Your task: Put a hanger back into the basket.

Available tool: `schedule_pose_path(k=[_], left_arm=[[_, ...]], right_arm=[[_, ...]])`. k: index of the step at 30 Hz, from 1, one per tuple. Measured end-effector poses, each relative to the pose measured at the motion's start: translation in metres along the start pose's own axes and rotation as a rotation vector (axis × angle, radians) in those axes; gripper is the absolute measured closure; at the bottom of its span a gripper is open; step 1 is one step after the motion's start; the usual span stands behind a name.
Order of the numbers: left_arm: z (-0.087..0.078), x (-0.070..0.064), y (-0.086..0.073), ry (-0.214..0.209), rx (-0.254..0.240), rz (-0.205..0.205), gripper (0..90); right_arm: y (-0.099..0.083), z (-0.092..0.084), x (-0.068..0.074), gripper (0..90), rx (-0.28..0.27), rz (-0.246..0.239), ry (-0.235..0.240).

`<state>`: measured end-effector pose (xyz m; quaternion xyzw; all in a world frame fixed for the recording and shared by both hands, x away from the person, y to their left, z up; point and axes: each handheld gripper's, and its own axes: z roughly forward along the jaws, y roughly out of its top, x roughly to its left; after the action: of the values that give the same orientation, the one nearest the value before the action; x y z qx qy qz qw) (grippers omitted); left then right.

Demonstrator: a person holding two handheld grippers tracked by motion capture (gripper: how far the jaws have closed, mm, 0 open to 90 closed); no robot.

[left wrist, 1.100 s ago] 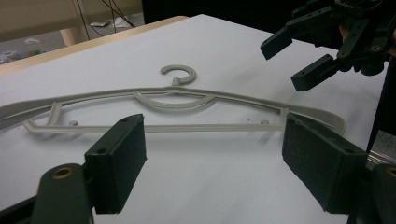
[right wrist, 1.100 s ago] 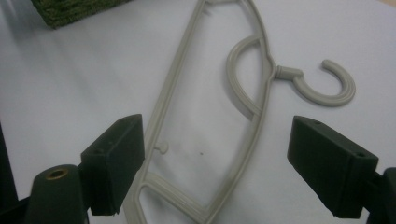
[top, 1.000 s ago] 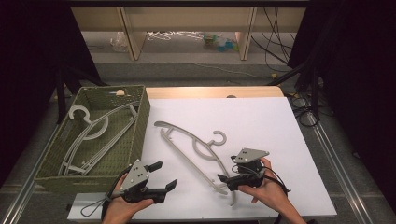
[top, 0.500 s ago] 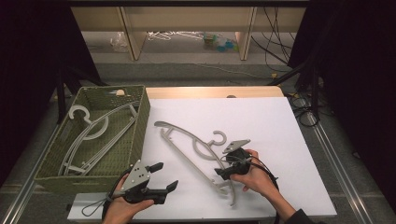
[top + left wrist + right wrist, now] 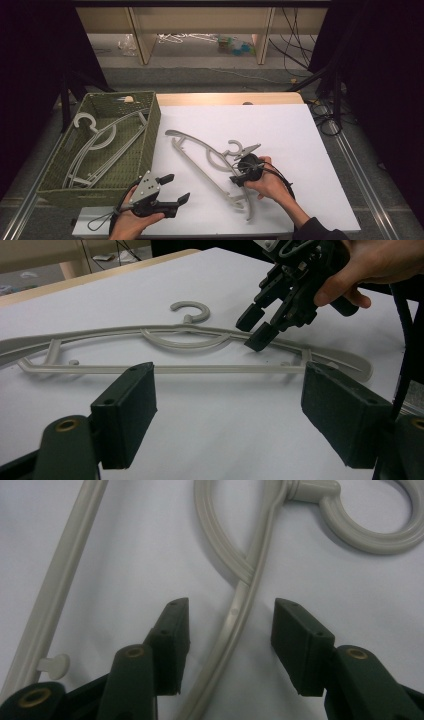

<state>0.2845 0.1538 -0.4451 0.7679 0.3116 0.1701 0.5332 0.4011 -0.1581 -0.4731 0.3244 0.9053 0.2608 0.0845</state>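
Now straddles the pale grey plastic hanger's arm with right tongs just narrowed but not yet clamped, lift pending, left tongs idling agape.

Right gripper tilted down over the desk's middle, jaws just closing yet apart, pads pressing nothing. Left gripper level near the front edge, jaws wide.

No text, label, brand, number or sign can be read on anything in these pictures.
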Motion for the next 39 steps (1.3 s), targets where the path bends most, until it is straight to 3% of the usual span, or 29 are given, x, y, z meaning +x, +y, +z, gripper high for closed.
schedule_pose_path(k=[2,3,15,20,27,33,39], left_arm=[[0.0,0.0,0.0,0.0,-0.001,0.0,22.3],[0.0,0.0,0.0,0.0,0.0,0.0,22.3],[0.0,0.0,-0.001,0.006,0.001,0.004,22.9],[-0.001,0.001,0.0,0.008,0.0,0.006,23.1],[-0.002,0.001,0.0,0.009,-0.007,0.005,23.3],[-0.002,0.002,0.001,0.01,-0.008,0.018,23.3],[-0.002,0.002,0.002,0.008,-0.01,0.01,23.4]], right_arm=[[0.001,0.001,0.0,51.9,0.008,-0.022,-0.013],[0.002,0.0,0.001,52.6,0.022,0.006,-0.008],[0.012,0.001,-0.006,65.4,0.096,0.032,-0.008],[0.012,0.001,-0.011,72.8,0.088,0.024,-0.004],[0.011,0.0,-0.013,74.9,0.09,0.036,0.01],[0.007,-0.005,-0.018,81.4,0.11,0.016,0.015],[0.006,-0.008,-0.017,81.5,0.129,-0.058,0.012]])
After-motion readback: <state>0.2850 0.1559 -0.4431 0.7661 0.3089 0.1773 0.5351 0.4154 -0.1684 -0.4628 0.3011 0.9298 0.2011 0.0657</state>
